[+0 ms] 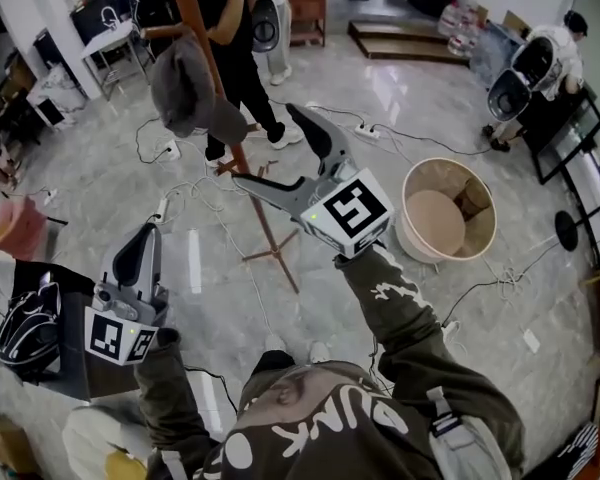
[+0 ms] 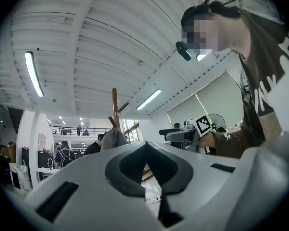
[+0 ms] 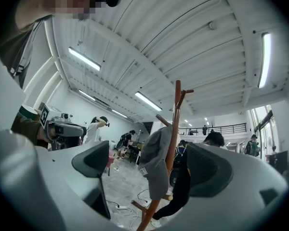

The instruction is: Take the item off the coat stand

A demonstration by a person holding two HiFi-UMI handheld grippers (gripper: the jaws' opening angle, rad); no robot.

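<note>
Cap (image 3: 156, 165) — soft grey fabric — droops on slim wooden coat stand (image 3: 176, 119).

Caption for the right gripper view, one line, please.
Open right gripper lined up on a grey cap hanging from a wooden coat stand, not yet touching it.

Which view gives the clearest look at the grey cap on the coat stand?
The right gripper view: the grey cap hangs full-length on the coat stand, framed by the open jaws. The head view shows it from above. The left gripper view shows only its top behind the closed jaws.
</note>
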